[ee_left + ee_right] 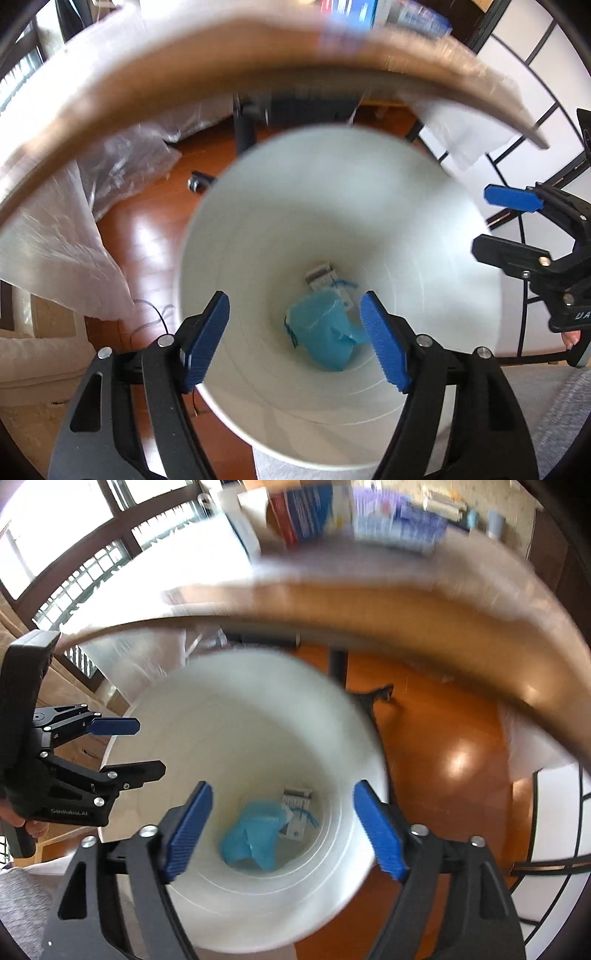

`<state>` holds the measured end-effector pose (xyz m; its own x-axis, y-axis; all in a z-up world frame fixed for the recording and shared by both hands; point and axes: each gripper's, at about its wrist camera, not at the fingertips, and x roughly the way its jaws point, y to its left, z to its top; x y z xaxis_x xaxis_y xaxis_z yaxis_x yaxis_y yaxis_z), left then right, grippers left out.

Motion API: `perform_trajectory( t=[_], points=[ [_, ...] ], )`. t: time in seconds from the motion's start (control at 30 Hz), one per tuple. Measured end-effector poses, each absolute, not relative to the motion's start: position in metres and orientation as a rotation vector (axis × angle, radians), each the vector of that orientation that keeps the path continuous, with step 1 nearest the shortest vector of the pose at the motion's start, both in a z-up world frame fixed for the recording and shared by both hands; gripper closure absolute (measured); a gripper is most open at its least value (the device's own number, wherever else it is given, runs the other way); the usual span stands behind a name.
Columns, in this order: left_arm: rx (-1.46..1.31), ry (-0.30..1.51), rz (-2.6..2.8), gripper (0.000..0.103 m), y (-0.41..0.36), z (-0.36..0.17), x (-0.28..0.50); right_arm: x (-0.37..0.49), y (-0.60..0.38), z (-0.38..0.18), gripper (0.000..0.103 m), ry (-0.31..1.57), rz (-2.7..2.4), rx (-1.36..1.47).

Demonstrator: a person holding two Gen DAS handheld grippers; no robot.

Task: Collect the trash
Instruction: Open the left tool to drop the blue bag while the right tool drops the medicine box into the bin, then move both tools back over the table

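A white bin [258,236] stands on the wood floor, also in the right wrist view [240,709]. At its bottom lie a crumpled blue bag [325,332] [255,838] and a small printed white packet [321,277] [295,812]. My left gripper [295,339] is open and empty above the bin's mouth. My right gripper [282,834] is open and empty, also above the bin. Each gripper shows in the other's view, the right one [513,225] at the bin's right, the left one [136,746] at the bin's left, both with jaws apart.
A tan table edge [258,55] [369,602] arcs above the bin, with blurred boxes [351,513] on top. Clear plastic sheeting [122,158] lies on the floor to the left. A dark chair base with castors [203,181] stands behind the bin.
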<state>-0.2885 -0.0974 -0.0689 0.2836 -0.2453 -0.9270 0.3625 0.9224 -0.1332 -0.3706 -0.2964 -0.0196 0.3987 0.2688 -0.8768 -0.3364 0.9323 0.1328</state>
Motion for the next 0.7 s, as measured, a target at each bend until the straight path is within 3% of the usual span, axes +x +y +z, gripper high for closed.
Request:
perform_trajectory(
  t=[0.13,0.27,0.4,0.7],
  points=[
    [0.103,1.126,-0.366,0.016,-0.089,-0.031,-0.293,-0.378,-0.303,0.023,0.005,0.978,0.347,-0.059],
    [0.027,1.022,-0.335,0.012,-0.074,0.016,-0.294,-0.379,-0.306,0.065,0.004,0.843,0.326,-0.026],
    [-0.017,0.883,-0.267,0.002,-0.061,0.057,-0.288,-0.371,-0.304,0.098,0.004,0.733,0.291,-0.021],
    [-0.063,0.802,-0.215,0.002,-0.047,0.088,-0.232,-0.342,-0.280,0.125,0.004,0.548,0.097,-0.106]
  ],
)
